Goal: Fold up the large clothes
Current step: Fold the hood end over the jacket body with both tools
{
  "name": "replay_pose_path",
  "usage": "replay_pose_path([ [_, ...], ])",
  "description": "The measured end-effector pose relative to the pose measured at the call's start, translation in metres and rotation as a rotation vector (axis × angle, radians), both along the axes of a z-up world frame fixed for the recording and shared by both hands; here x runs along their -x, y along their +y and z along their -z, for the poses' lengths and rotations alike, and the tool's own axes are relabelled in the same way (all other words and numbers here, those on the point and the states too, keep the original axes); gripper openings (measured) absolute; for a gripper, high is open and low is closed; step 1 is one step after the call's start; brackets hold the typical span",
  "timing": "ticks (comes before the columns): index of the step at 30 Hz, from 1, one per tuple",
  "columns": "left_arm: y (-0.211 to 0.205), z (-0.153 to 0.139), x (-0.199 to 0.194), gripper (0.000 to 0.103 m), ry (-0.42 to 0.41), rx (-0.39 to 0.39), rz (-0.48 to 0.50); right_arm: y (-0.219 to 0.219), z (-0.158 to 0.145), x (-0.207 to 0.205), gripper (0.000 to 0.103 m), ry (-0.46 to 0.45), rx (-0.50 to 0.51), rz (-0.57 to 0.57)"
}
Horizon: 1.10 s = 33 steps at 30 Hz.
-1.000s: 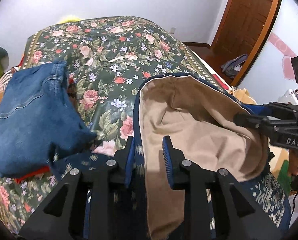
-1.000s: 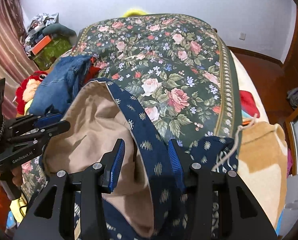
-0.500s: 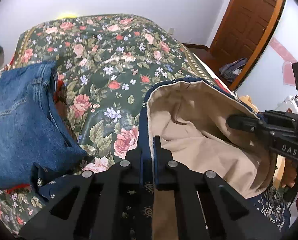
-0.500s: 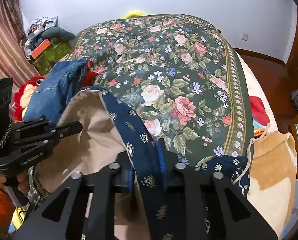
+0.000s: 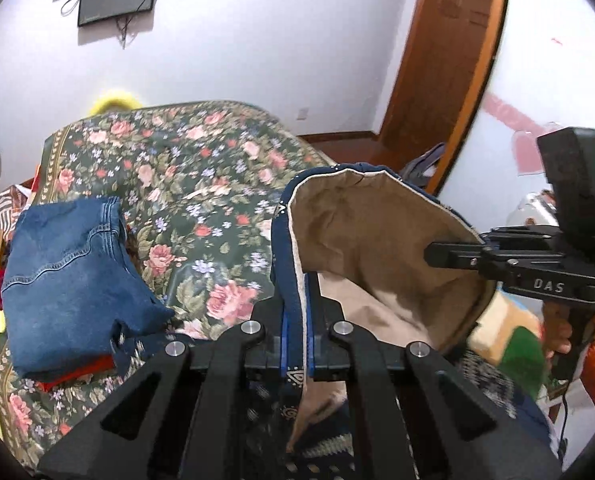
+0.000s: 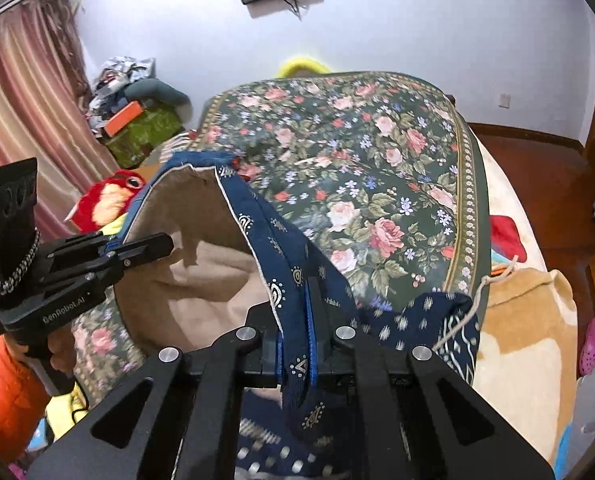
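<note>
A navy patterned garment with a tan fleece lining [image 5: 377, 248] [image 6: 201, 256] hangs between the two grippers above the near end of the bed. My left gripper [image 5: 295, 312] is shut on its navy hem. My right gripper [image 6: 297, 312] is shut on the opposite navy edge. The cloth bows into an open pouch between them, lining facing in. In the left wrist view the right gripper [image 5: 449, 254] enters from the right, clamped on the far rim. In the right wrist view the left gripper [image 6: 153, 246] enters from the left, held by a hand in an orange sleeve.
A floral bedspread [image 5: 185, 184] [image 6: 357, 160] covers the bed. Folded blue jeans [image 5: 65, 276] lie on its left side over something red. A tan blanket [image 6: 529, 320] and a red item lie at the bed's right edge. Clutter and a curtain [image 6: 25, 112] stand left; a wooden door [image 5: 445, 60] right.
Both grippers closed on the garment's navy edges, then rose and tilted up. The cloth lifted off the bed, and the wall and screen came into view.
</note>
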State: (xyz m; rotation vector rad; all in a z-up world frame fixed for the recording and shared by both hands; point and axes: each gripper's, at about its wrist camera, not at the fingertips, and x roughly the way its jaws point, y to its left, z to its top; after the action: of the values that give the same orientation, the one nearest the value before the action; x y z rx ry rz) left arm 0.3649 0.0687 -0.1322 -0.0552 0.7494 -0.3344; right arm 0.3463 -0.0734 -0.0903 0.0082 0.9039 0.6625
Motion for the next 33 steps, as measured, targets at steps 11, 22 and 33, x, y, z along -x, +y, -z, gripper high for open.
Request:
replay_pose_path([
  [11, -0.012, 0.015, 0.081, 0.005, 0.067, 0.001, 0.082, -0.015, 0.014, 0.068, 0.008, 0.068, 0.032, -0.050],
  [22, -0.009, 0.081, 0.137, 0.005, 0.236, -0.024, 0.063, -0.030, 0.062, 0.104, 0.008, 0.168, 0.086, -0.048],
  [33, 0.029, 0.107, 0.173, 0.037, 0.312, 0.002, -0.071, -0.050, 0.080, 0.121, 0.018, 0.242, 0.116, -0.020],
])
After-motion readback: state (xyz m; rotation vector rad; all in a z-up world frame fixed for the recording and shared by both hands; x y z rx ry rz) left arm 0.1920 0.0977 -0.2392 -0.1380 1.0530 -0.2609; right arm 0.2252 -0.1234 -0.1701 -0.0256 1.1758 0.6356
